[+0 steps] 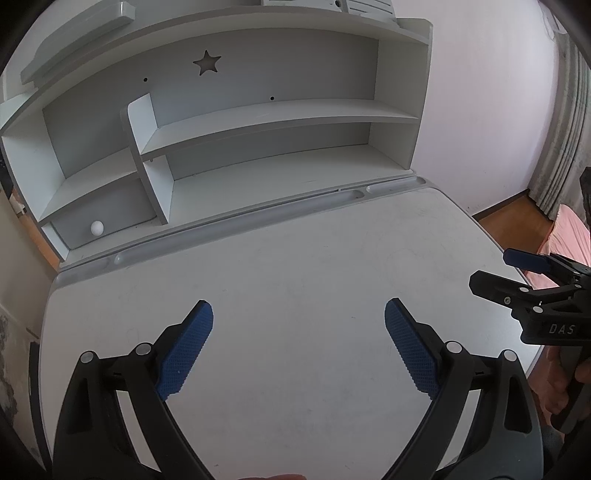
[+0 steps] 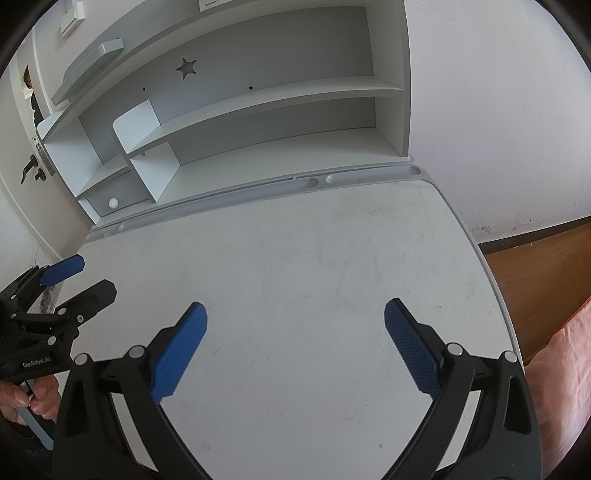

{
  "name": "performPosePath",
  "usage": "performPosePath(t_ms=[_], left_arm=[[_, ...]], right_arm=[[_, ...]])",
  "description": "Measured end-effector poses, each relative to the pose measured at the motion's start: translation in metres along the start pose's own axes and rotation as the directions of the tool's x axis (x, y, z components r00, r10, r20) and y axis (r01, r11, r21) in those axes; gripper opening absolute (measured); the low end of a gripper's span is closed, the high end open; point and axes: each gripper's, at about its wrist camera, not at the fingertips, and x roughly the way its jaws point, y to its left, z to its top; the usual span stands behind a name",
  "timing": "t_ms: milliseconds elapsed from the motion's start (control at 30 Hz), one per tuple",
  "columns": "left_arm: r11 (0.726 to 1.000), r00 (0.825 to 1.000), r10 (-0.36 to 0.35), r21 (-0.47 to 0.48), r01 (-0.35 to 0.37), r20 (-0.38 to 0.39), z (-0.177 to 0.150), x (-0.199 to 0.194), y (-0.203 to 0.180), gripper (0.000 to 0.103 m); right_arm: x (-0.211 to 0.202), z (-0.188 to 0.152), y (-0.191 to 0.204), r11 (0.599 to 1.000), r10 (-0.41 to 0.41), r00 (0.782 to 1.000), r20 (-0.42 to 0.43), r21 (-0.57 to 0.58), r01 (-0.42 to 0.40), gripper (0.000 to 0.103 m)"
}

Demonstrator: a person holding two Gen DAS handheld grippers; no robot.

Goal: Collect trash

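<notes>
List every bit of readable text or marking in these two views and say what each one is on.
"DAS": white letters on the black body of the right tool, cut off at the frame edge.
"GenRobot.AI": small white print on the black body of the left tool.
Lined panel on top of the hutch: too blurred to read.
Star cutout in the hutch back panel: a shape, not text.

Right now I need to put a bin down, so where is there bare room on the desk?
The desk top is bare from the pen groove to the open left gripper and right gripper. Shelves also look bare.
</notes>
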Motion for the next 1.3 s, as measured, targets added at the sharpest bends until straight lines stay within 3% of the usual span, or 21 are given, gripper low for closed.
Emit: performPosePath(t_ms=[1300], left_arm=[[1.0,1.0,0.003,-0.009,-0.003,-0.003,0.0003,-0.0058,-0.0011,0.091]], right_arm=[[-0.0013,-0.0029,0.0,1.0,0.003,1.0,-0.001,-0.009,-0.003,0.093]])
